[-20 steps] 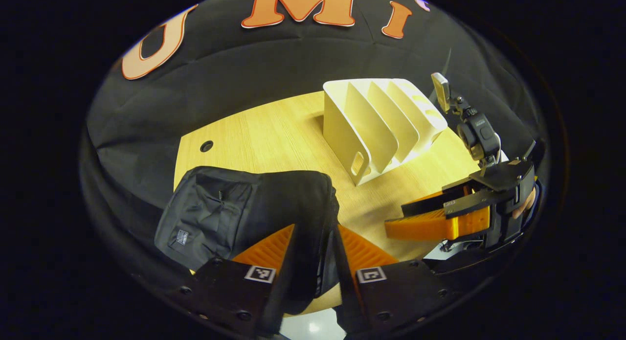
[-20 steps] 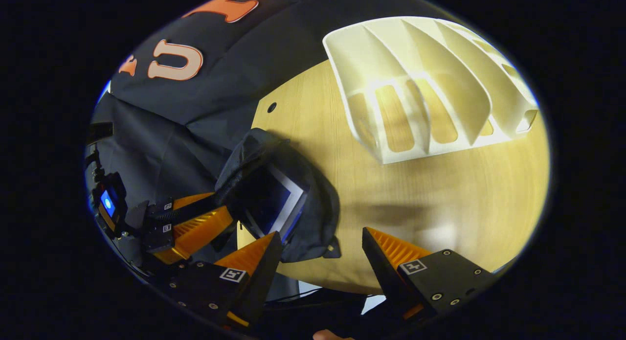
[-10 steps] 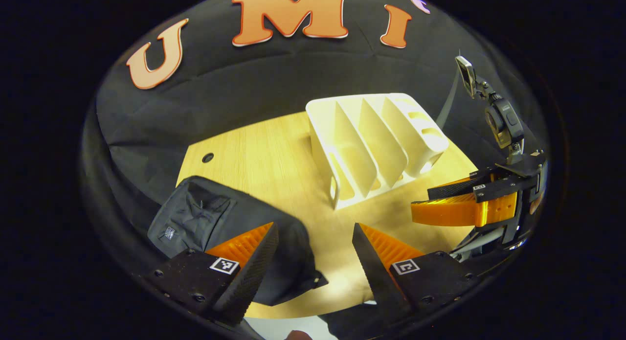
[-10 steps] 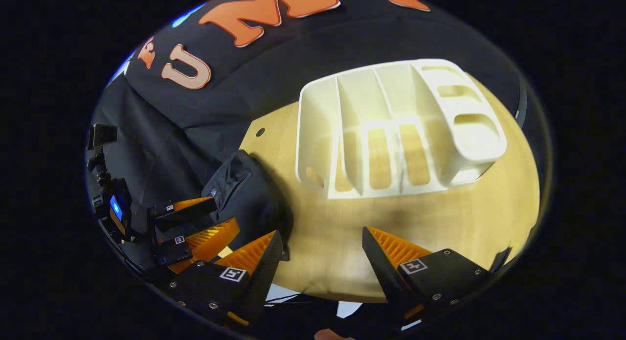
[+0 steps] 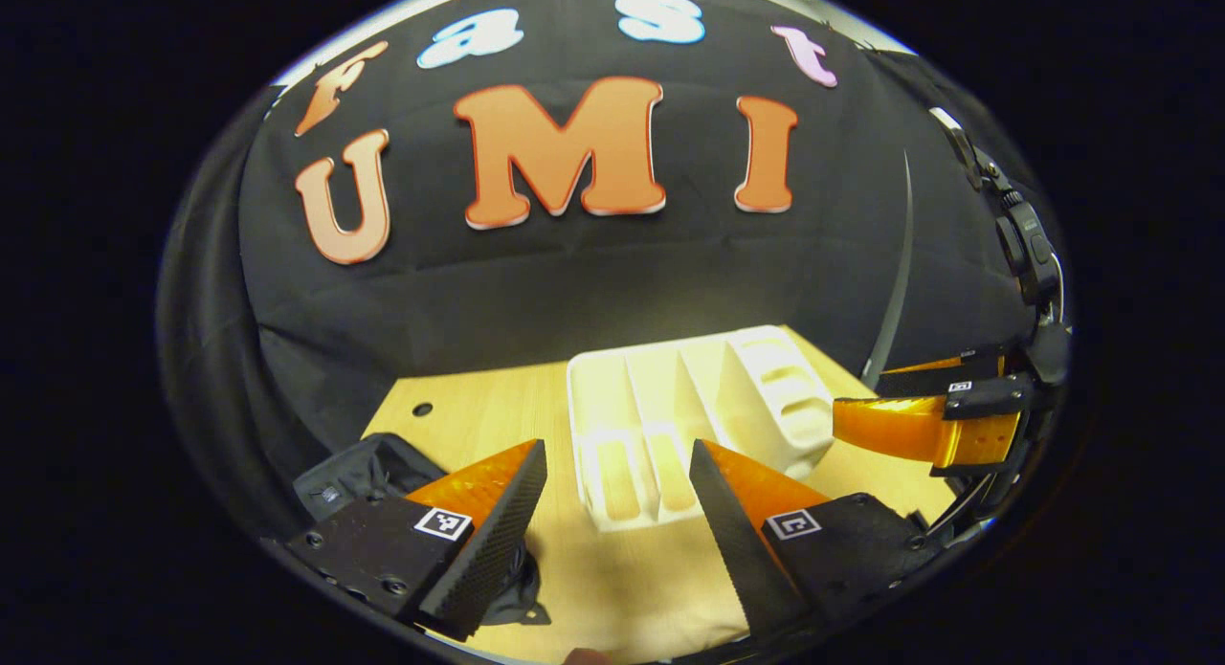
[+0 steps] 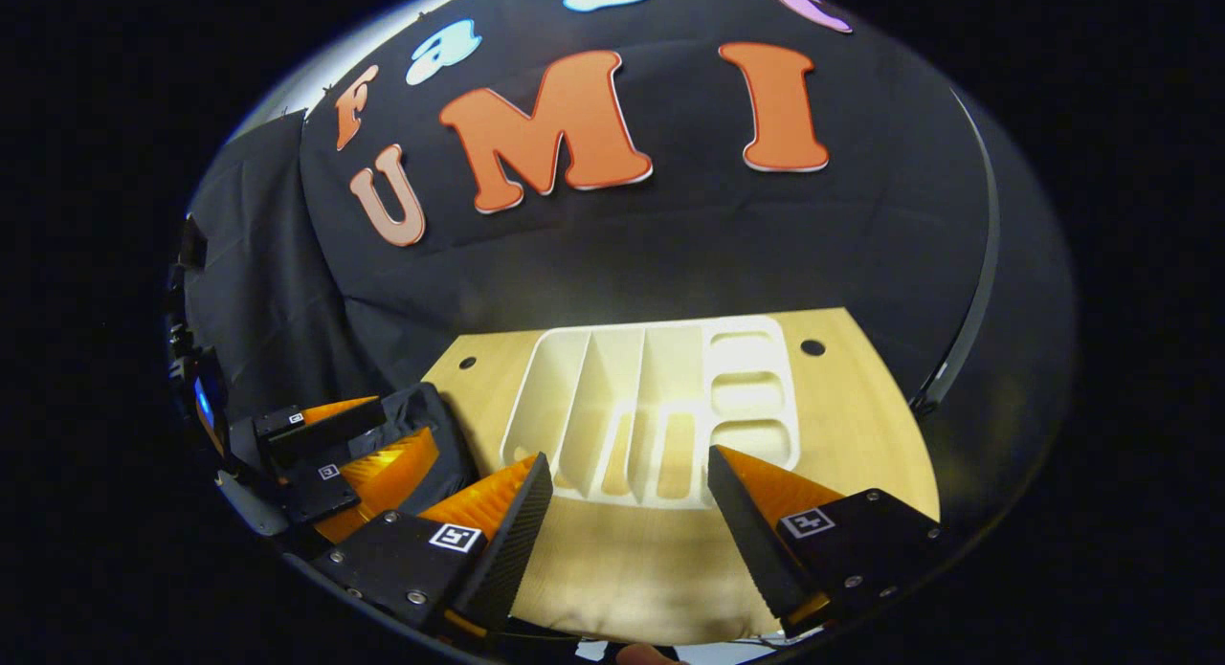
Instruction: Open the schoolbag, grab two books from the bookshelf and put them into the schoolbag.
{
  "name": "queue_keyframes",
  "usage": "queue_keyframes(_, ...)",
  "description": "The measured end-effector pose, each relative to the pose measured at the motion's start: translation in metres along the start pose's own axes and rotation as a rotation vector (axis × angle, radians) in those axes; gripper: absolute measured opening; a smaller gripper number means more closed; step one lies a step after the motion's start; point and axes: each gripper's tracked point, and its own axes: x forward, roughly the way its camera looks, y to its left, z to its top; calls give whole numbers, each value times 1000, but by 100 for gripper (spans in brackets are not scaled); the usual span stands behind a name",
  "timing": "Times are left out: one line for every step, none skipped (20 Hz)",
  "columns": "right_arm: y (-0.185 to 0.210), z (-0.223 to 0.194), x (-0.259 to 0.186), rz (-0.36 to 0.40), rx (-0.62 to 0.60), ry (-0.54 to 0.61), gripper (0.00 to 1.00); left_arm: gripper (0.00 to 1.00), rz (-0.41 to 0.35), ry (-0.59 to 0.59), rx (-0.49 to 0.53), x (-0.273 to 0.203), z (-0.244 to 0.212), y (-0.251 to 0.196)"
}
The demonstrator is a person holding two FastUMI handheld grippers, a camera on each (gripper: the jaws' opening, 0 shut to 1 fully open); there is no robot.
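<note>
Left gripper view has the schoolbag (image 5: 368,466) at the table's (image 5: 478,407) left edge, slumped and soft, so it would likely sag unless pinched at a seam or zipper edge; whether it is open I cannot tell. Just right of it the left gripper (image 5: 617,474) hangs with fingers apart, empty. Beyond stands the white bookshelf (image 5: 689,416), its slots showing no books, which could fit either end of the job. Farthest right, the right gripper (image 6: 627,483) also holds nothing, fingers spread.
</note>
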Motion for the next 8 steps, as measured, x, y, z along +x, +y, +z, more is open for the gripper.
queue_keyframes(-4,10,-9,-7,-2,-36,97,96,11,-40,-8,1,-3,0)
queue_keyframes(-8,22,-16,-19,-6,-72,98,100,25,-80,-10,-1,0,4)
queue_keyframes(-9,33,-20,-26,-19,-115,97,96,36,-114,-4,-2,7,5)
queue_keyframes(-10,45,-25,-38,-45,-154,97,100,55,-151,4,-1,15,9)
queue_keyframes(-9,56,-31,-46,-71,-195,97,99,70,-188,10,0,26,13)
queue_keyframes(-7,64,-35,-52,-93,-222,97,95,81,-221,11,-2,36,14)
queue_keyframes(-2,72,-38,-47,-100,-258,97,95,89,-257,11,-8,46,11)
queue_keyframes(4,78,-40,-42,-103,-278,97,95,95,-292,11,-11,54,12)
